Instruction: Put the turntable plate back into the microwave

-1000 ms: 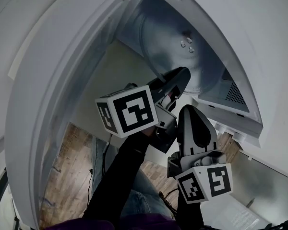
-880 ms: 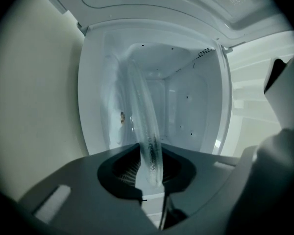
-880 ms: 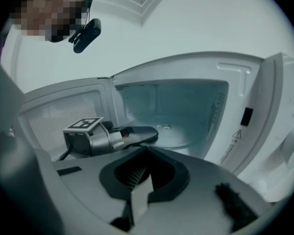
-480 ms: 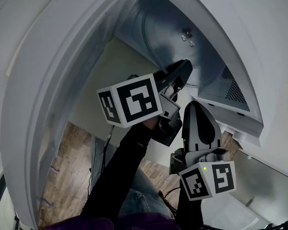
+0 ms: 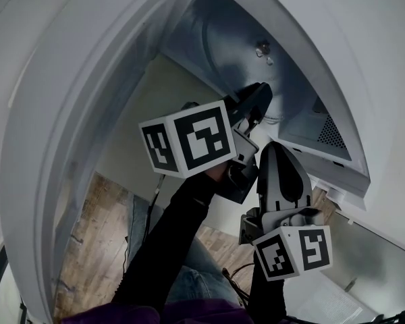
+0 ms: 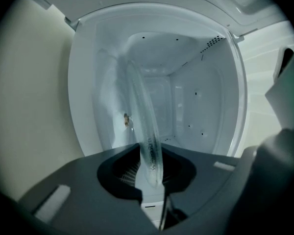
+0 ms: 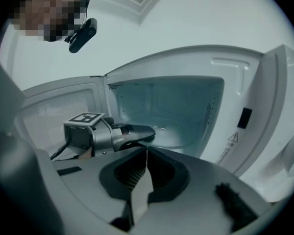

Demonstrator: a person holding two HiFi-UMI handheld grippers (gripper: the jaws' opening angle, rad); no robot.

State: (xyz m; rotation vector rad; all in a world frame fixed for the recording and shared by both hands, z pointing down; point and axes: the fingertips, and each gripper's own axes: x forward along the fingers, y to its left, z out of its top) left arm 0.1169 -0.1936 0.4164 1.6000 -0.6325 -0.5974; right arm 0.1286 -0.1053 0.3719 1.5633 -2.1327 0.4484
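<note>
The clear glass turntable plate (image 5: 233, 49) stands on edge inside the open microwave (image 5: 324, 137). My left gripper (image 5: 258, 94) is shut on its lower rim, at the mouth of the cavity. In the left gripper view the plate (image 6: 143, 124) shows edge-on, rising from between the pads of the left gripper (image 6: 151, 173) into the white cavity (image 6: 196, 97). My right gripper (image 5: 277, 152) hangs just below and to the right of the left one, shut and empty. In the right gripper view its closed tips (image 7: 146, 153) point at the cavity (image 7: 176, 106), with the left gripper (image 7: 137, 132) in front of them.
The microwave door (image 5: 74, 113) swings wide open on the left; its mesh window (image 7: 49, 111) shows in the right gripper view. The microwave's right side panel (image 7: 245, 116) carries a warning label. A dark sleeve (image 5: 175, 235) and wooden floor (image 5: 94, 228) lie below.
The left gripper and the plate have crept slightly up toward the cavity. The right gripper has barely shifted.
</note>
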